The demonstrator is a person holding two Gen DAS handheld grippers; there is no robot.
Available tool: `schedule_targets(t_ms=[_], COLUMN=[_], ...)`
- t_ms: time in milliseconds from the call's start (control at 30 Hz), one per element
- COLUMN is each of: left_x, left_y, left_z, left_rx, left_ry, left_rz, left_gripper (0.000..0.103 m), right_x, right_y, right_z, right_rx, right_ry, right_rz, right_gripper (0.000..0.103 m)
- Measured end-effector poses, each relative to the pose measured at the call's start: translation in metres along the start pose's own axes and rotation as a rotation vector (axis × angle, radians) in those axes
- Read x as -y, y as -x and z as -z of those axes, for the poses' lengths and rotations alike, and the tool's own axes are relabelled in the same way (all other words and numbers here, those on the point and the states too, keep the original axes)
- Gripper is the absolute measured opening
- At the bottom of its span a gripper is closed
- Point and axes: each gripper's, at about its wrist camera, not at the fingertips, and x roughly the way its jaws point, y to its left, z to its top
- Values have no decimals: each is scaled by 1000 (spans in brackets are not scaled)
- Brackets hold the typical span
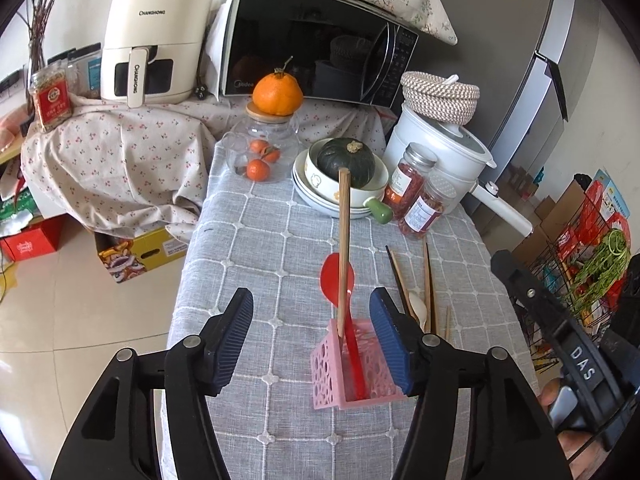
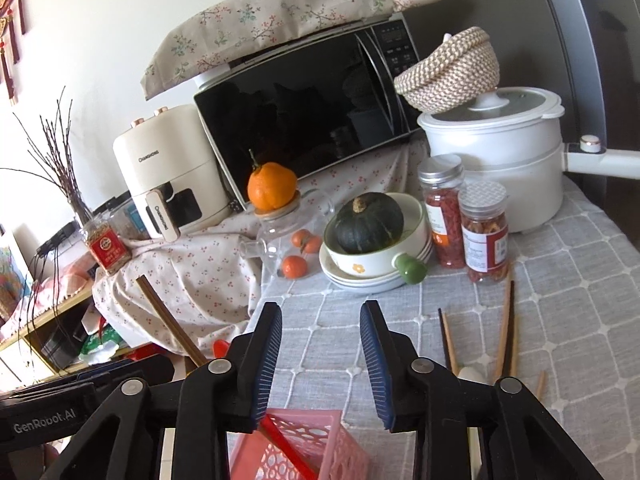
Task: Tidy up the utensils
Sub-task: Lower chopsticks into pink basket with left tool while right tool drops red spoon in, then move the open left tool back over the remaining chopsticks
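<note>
A pink perforated utensil holder [image 1: 352, 368] stands on the grey checked tablecloth [image 1: 260, 248]. A red spoon [image 1: 340, 280] and a wooden chopstick [image 1: 343, 248] lean in it. My left gripper [image 1: 312, 340] is open, its right pad beside the holder. Several chopsticks [image 1: 428, 284] and a white spoon [image 1: 418, 306] lie to the holder's right. In the right wrist view my right gripper [image 2: 322, 364] is open and empty, just above the holder [image 2: 304, 448]. Loose chopsticks [image 2: 506, 320] and the white spoon [image 2: 472, 374] lie to its right.
At the back stand stacked bowls holding a green squash [image 1: 346, 160], two jars [image 1: 416, 196], a glass jar with oranges [image 1: 262, 152], a white pot [image 1: 444, 148], a microwave [image 1: 312, 40] and an air fryer [image 1: 156, 40]. The table's left edge drops to the floor.
</note>
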Motion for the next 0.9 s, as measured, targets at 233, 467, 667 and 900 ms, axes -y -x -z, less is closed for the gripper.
schedule_targets(t_ms=[233, 467, 667, 900], left_x=[13, 38, 62, 99], left_y=[0, 2, 3, 6], left_z=[18, 39, 59, 71], left_rx=[-67, -159, -210, -242], left_ry=[-23, -44, -112, -218], left_rz=[14, 52, 38, 61], left_gripper=[74, 80, 81, 81], right_x=[36, 70, 91, 116], right_y=[22, 28, 35, 50], right_z=[0, 15, 27, 18], right_rx=[-117, -283, -390, -408], right_ry=[-35, -48, -56, -91], right_rz=[59, 145, 182, 204], right_gripper=[65, 76, 80, 83])
